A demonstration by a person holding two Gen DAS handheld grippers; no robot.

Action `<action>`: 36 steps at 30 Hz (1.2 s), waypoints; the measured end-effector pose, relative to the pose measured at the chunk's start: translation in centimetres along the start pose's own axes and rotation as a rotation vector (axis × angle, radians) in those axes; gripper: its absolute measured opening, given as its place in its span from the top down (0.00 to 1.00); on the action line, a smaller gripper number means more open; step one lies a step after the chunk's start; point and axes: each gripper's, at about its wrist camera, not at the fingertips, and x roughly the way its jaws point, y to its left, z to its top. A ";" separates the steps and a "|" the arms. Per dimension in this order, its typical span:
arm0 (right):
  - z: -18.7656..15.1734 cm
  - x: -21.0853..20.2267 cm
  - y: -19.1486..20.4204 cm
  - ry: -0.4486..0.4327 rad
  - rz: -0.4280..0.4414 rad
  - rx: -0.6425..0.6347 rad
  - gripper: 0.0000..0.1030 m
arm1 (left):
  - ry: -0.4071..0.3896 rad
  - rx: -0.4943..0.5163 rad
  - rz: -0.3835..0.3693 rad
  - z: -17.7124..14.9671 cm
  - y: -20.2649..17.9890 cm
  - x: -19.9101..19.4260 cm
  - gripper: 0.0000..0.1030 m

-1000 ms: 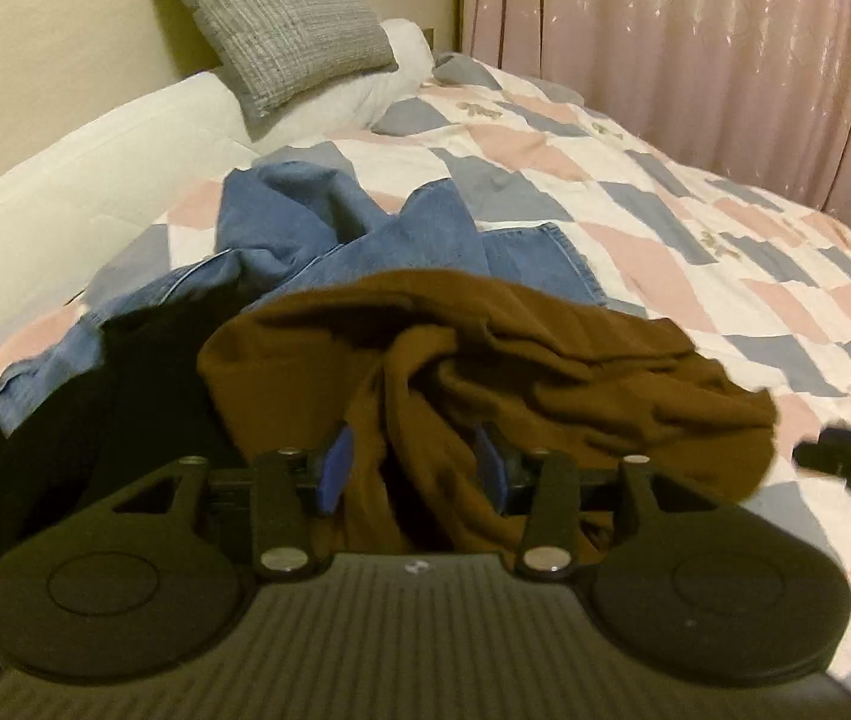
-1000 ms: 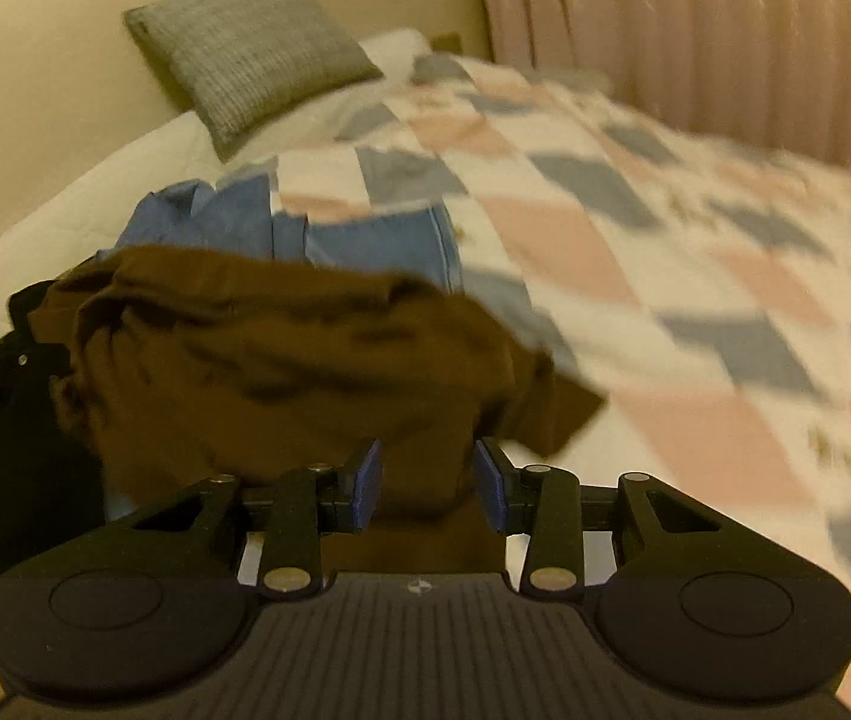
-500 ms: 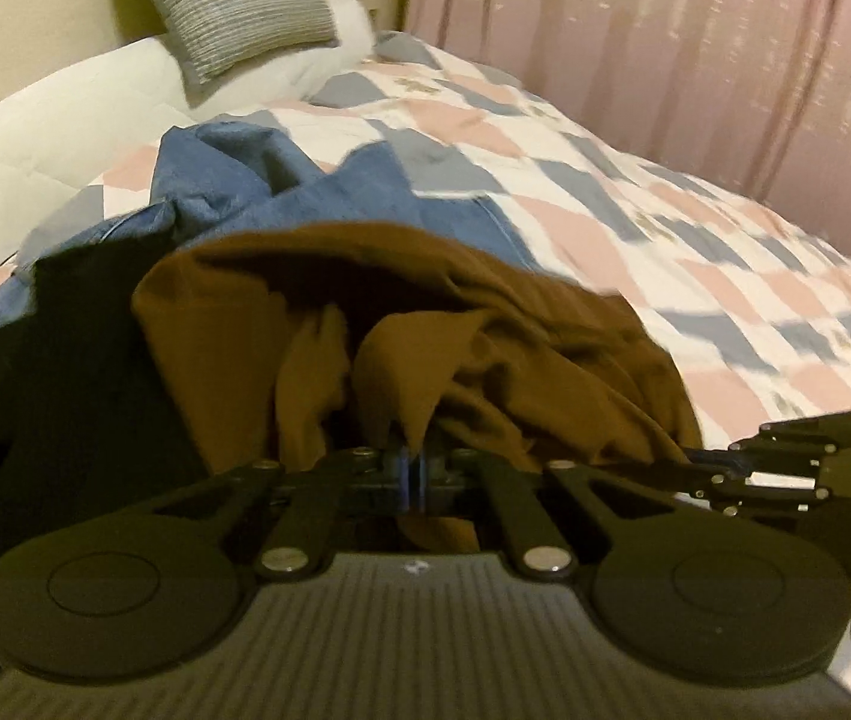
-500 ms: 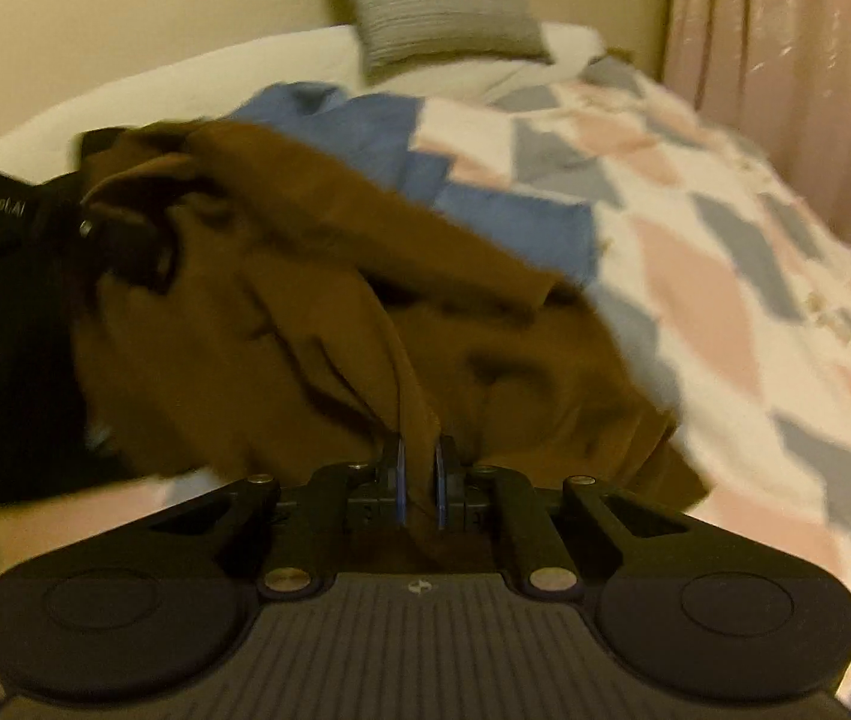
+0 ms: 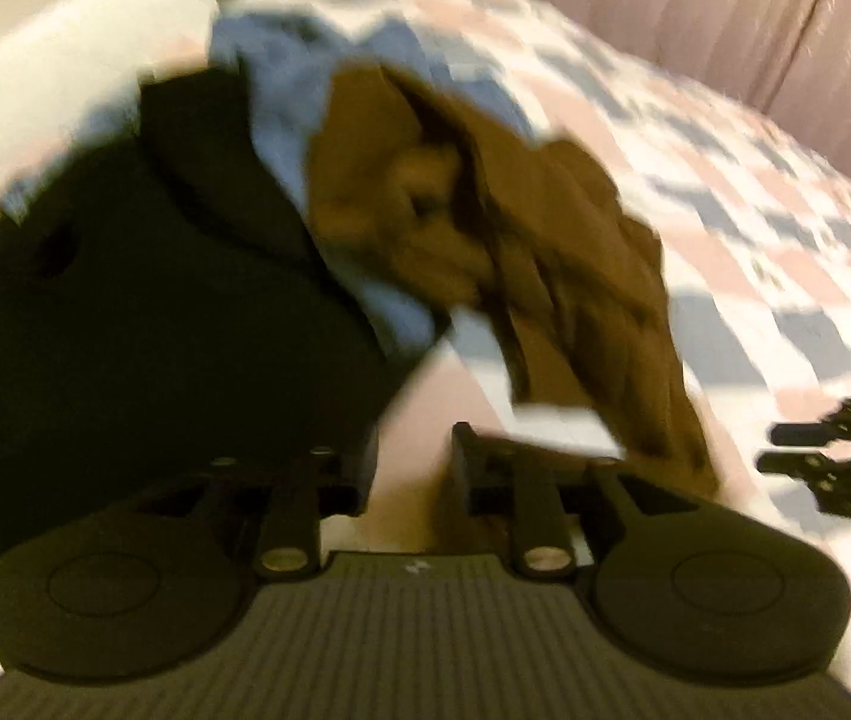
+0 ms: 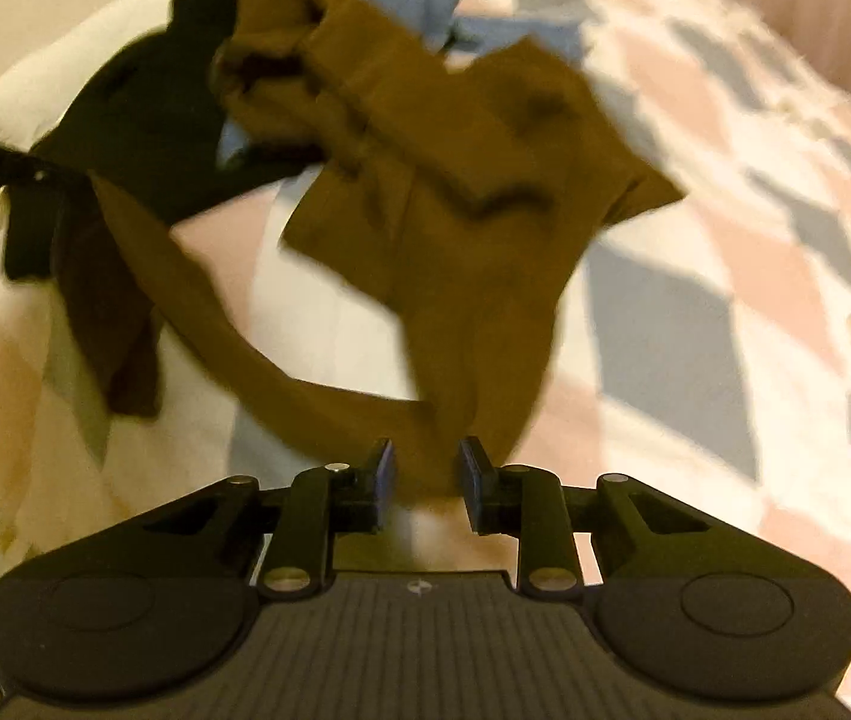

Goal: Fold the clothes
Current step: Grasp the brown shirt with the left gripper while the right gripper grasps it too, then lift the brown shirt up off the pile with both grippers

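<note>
Motion blur smears brown garment (image 6: 443,192); both hand-held grippers (image 5: 410,468) (image 6: 425,474) just released, parted.

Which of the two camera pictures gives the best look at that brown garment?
The right wrist view: the brown garment spreads across the middle, pulled clear of the pile, one end running down between the open jaws. The left wrist view shows it blurred and bunched, partly against the black garment and blue clothing.

The left hand-held gripper (image 5: 410,462) is tilted downward, jaws just parted; the right hand-held gripper (image 6: 425,474) is likewise angled, jaws just reopened.
</note>
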 end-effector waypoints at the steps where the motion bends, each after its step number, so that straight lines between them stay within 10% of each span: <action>1: 0.6 -0.3 -0.3 -0.031 -0.009 0.015 0.59 | -0.030 0.007 0.009 1.0 0.2 0.1 0.73; 5: 2.6 -0.4 -2.3 -0.144 -0.058 0.121 0.39 | -0.132 0.037 0.036 5.4 1.1 1.8 0.59; 12: 3.5 4.7 -6.9 -0.161 -0.088 0.316 0.39 | -0.151 0.005 0.010 10.9 2.8 8.3 0.55; 25: 4.1 8.3 -9.1 -0.182 0.023 0.428 0.39 | -0.121 -0.520 -0.245 12.5 9.1 11.3 0.50; 28: 4.3 9.4 -8.6 -0.155 0.040 0.413 0.42 | -0.106 -0.576 -0.251 12.9 9.9 11.7 0.56; 32: 4.3 10.0 -8.1 -0.135 0.067 0.421 0.64 | -0.059 -0.587 -0.253 12.3 10.1 12.7 0.89; 36: 3.7 10.0 -8.1 -0.130 0.086 0.455 0.65 | -0.055 -0.634 -0.283 11.4 11.1 13.0 0.90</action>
